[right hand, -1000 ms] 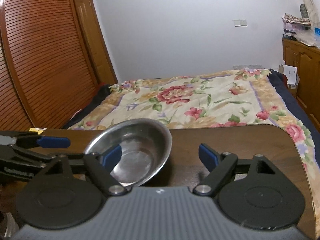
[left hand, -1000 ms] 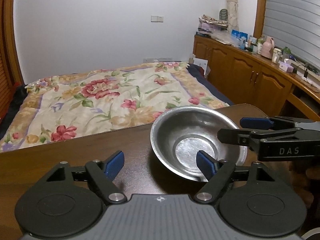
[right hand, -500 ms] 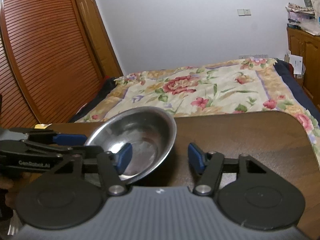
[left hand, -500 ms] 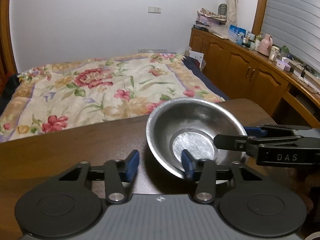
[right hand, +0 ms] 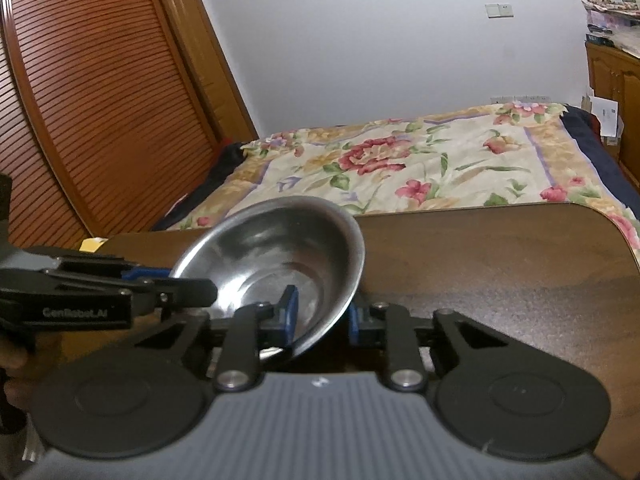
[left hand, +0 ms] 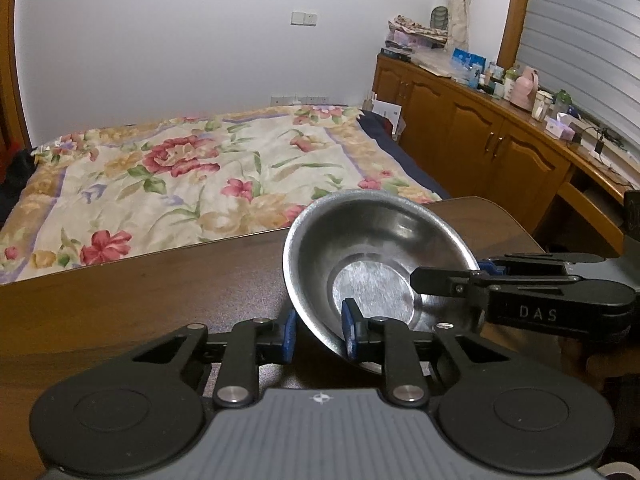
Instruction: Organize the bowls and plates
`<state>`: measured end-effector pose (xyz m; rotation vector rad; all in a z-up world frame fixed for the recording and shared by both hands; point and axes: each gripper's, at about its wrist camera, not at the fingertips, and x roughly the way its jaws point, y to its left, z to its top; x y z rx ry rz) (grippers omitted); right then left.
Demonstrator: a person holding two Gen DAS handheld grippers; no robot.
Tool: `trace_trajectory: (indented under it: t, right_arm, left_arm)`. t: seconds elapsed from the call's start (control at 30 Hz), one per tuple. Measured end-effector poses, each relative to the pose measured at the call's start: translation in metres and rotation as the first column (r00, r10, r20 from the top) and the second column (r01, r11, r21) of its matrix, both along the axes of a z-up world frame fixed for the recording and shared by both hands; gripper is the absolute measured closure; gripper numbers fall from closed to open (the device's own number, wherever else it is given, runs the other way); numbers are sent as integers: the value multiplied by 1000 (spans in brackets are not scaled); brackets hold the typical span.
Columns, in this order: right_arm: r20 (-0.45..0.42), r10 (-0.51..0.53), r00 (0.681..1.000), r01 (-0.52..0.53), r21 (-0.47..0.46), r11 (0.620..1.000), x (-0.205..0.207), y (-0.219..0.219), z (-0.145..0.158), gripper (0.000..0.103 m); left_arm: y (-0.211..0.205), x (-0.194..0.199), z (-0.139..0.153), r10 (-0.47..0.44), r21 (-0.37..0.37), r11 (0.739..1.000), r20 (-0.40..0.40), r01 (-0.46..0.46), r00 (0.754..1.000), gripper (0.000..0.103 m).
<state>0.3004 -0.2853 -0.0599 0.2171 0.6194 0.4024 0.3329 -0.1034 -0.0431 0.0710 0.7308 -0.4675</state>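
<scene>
A steel bowl (left hand: 380, 248) is held tilted just above the dark wooden table (left hand: 140, 292). My left gripper (left hand: 318, 334) is shut on its near left rim, one blue pad inside and one outside. My right gripper (right hand: 320, 316) is shut on the bowl's (right hand: 280, 248) near right rim in the same way. Each gripper shows in the other's view: the right one (left hand: 520, 292) at the bowl's right side, the left one (right hand: 100, 292) at its left. No plates show.
A bed with a floral cover (left hand: 192, 172) lies beyond the table's far edge. Wooden cabinets with bottles and clutter (left hand: 500, 120) run along the right wall. A slatted wooden door (right hand: 80, 112) stands at the left. The table's rounded right corner (right hand: 608, 220) is near.
Both grippers went from open to shut on the bowl's rim. The bowl has tilted and lifted off the table.
</scene>
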Motion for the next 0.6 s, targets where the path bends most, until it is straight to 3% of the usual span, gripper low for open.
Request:
trace_trajectory:
  t: [0.33,0.6]
  right_arm:
    - [9,-9,1000,9,20,1000,0,-3,-1,81]
    - [34,0,999,-1,22,1000,-3,0,14,81]
  left_arm:
    - [0,-9,8,8,-2,1000,19,-8,1000,79]
    - [7,-26,39,7,-11,1000,70,-6,998,79]
